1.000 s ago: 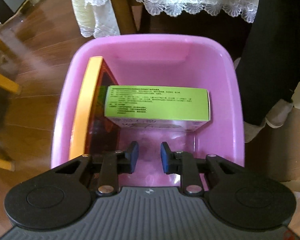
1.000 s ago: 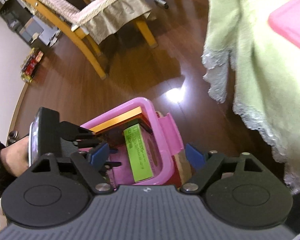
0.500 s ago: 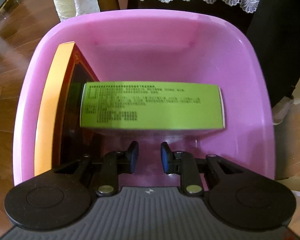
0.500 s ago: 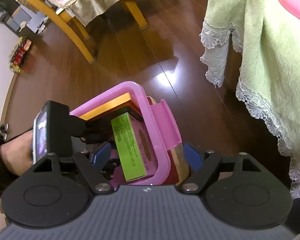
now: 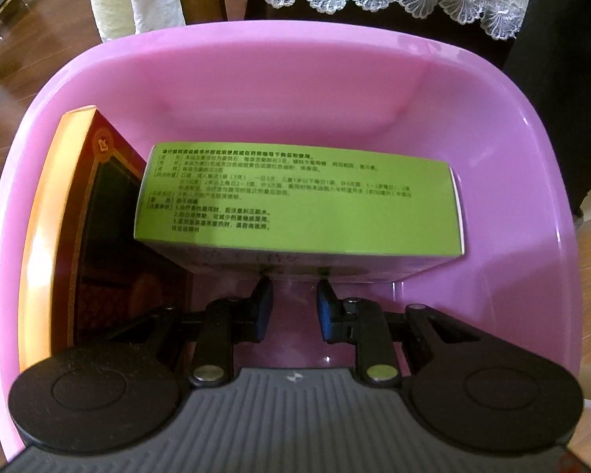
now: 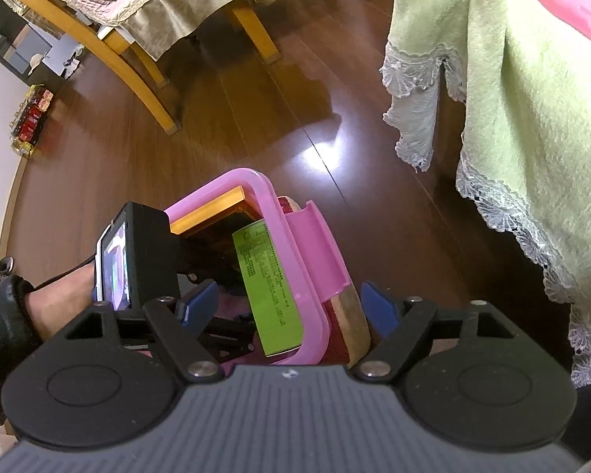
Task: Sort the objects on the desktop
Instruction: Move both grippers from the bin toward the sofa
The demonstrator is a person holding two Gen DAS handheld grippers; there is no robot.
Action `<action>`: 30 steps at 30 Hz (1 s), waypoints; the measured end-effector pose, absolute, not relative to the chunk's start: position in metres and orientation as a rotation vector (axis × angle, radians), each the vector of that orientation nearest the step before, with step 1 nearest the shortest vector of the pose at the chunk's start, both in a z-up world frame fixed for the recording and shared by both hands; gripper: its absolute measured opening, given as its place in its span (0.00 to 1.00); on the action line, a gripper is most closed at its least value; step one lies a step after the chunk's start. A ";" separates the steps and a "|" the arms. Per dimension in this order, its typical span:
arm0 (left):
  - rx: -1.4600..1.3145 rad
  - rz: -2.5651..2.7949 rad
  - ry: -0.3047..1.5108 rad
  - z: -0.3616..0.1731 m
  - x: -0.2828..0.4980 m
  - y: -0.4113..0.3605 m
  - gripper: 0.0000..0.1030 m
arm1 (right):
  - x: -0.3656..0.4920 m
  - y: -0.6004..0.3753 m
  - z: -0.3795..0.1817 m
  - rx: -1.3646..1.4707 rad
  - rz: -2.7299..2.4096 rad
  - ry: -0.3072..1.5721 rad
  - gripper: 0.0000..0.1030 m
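Pink plastic bin [image 5: 492,90] on the floor, left gripper [image 5: 293,295] lowered inside it over the cartons
Left to right: an orange-edged dark red flat box [image 5: 98,216] stands on edge against the bin's left wall; beside it the green printed cardboard carton [image 5: 295,201] sits across the middle. The left gripper's blue pads [image 5: 263,307] are parted with nothing between them, tips just beneath the carton's near edge, so this looks like a drop-off finished. The right gripper [image 6: 287,307] hangs spread and empty above the bin's rim. Next call: lift the left clear and head for the green lace-edged tablecloth [image 6: 512,98]
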State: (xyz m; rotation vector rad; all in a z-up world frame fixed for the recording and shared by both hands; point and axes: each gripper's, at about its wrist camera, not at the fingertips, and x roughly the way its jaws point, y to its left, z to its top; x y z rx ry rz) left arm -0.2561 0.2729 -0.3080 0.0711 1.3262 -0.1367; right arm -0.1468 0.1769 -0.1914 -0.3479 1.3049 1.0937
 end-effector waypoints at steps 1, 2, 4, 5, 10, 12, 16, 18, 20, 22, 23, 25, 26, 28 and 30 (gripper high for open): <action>0.071 -0.137 1.333 -0.307 -0.257 0.273 0.28 | -0.147 0.177 -0.191 -0.349 1.095 1.306 0.75; 0.076 -0.134 1.350 -0.306 -0.259 0.273 0.30 | -0.147 0.177 -0.191 -0.352 1.096 1.305 0.75; 0.088 -0.128 1.381 -0.302 -0.262 0.273 0.31 | -0.148 0.177 -0.191 -0.357 1.098 1.303 0.75; 0.093 -0.121 1.388 -0.298 -0.265 0.274 0.31 | -0.148 0.177 -0.191 -0.359 1.097 1.301 0.75; 0.084 -0.050 1.365 -0.263 -0.293 0.278 0.39 | -0.150 0.177 -0.189 -0.367 1.105 1.290 0.76; 0.081 -0.005 1.345 -0.244 -0.307 0.276 0.49 | -0.153 0.177 -0.188 -0.382 1.121 1.283 0.80; 0.052 0.097 1.324 -0.216 -0.327 0.273 0.71 | -0.160 0.177 -0.183 -0.408 1.151 1.260 0.83; 0.034 0.136 1.312 -0.205 -0.326 0.273 0.73 | -0.163 0.175 -0.179 -0.412 1.163 1.246 0.85; 0.021 0.169 1.297 -0.194 -0.325 0.273 0.86 | -0.164 0.171 -0.174 -0.408 1.174 1.230 0.86; 0.022 0.190 1.286 -0.185 -0.327 0.268 0.87 | -0.164 0.167 -0.169 -0.396 1.180 1.216 0.86; 0.025 0.198 1.279 -0.183 -0.328 0.264 0.87 | -0.163 0.164 -0.165 -0.390 1.180 1.207 0.87; 0.030 0.214 1.260 -0.175 -0.328 0.258 0.87 | -0.161 0.157 -0.158 -0.363 1.179 1.195 0.87; 0.032 0.218 1.251 -0.171 -0.327 0.254 0.87 | -0.160 0.153 -0.154 -0.349 1.178 1.189 0.87; 0.041 0.221 1.237 -0.162 -0.325 0.246 0.87 | -0.156 0.144 -0.144 -0.305 1.172 1.185 0.87; 0.055 0.214 1.223 -0.154 -0.321 0.240 0.87 | -0.151 0.135 -0.135 -0.258 1.166 1.182 0.87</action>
